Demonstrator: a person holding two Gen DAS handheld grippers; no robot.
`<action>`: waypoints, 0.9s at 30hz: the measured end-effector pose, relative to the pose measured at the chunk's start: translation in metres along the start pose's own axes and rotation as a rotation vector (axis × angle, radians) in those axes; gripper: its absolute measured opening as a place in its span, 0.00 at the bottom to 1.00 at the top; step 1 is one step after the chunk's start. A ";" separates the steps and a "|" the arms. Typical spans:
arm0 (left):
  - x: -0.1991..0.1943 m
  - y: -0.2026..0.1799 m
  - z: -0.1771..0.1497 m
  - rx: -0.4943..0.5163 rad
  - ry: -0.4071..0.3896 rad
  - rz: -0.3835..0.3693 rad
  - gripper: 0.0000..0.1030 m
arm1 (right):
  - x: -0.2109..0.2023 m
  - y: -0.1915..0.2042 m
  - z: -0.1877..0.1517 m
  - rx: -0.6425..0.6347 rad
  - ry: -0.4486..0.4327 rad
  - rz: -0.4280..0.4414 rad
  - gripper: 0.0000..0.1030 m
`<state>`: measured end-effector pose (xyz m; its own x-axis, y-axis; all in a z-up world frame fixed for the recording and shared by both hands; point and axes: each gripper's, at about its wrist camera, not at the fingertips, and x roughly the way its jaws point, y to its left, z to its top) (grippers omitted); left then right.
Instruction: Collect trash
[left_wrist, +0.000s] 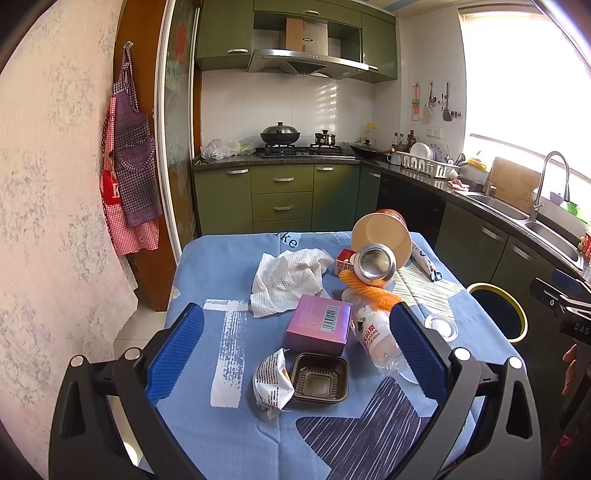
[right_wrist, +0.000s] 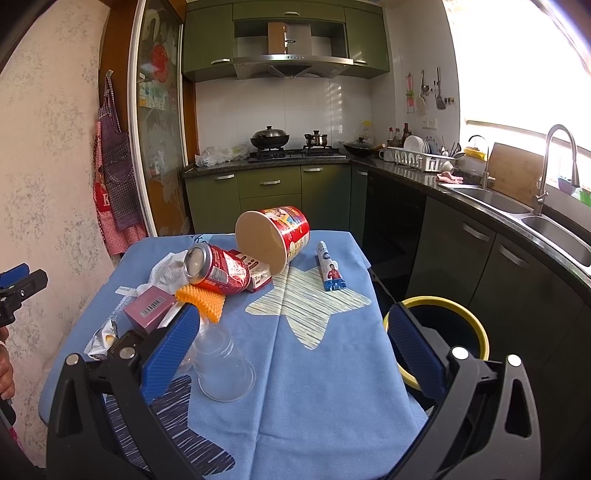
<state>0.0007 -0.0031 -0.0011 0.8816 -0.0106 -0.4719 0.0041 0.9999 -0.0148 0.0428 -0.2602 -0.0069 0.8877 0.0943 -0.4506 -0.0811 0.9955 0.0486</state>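
Observation:
Trash lies on a table under a blue cloth (left_wrist: 221, 266). My left gripper (left_wrist: 295, 310) hovers open above the near pile: a purple box (left_wrist: 319, 325), a brown plastic tray (left_wrist: 319, 376), a crumpled white wrapper (left_wrist: 269, 384) and a clear plastic bottle (left_wrist: 376, 336). Farther back lie a white paper towel (left_wrist: 286, 280), an orange foam net (left_wrist: 369, 288), a red can (right_wrist: 216, 269) and a tipped red paper tub (right_wrist: 273, 236). My right gripper (right_wrist: 291, 314) is open and holds nothing, above the cloth beside a clear plastic cup (right_wrist: 221, 365). A tube (right_wrist: 330, 271) lies far right.
A dark bin with a yellow rim (right_wrist: 476, 325) stands at the table's right side, below my right finger. Dark cabinets and a sink counter (right_wrist: 517, 218) run along the right. A wall with hanging aprons (left_wrist: 129, 166) is on the left. A hand shows at the left edge of the right wrist view.

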 end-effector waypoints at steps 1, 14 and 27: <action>0.000 0.000 0.000 -0.001 -0.001 0.000 0.96 | 0.000 0.000 0.000 -0.001 0.002 0.002 0.94; 0.001 0.000 -0.001 0.000 0.001 -0.001 0.96 | 0.001 -0.001 0.000 0.001 0.004 0.002 0.94; 0.001 0.000 0.000 0.000 0.002 0.000 0.96 | 0.001 -0.002 0.000 0.002 0.005 0.002 0.94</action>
<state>0.0013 -0.0034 -0.0020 0.8807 -0.0108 -0.4735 0.0042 0.9999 -0.0151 0.0438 -0.2623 -0.0077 0.8851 0.0968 -0.4552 -0.0824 0.9953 0.0514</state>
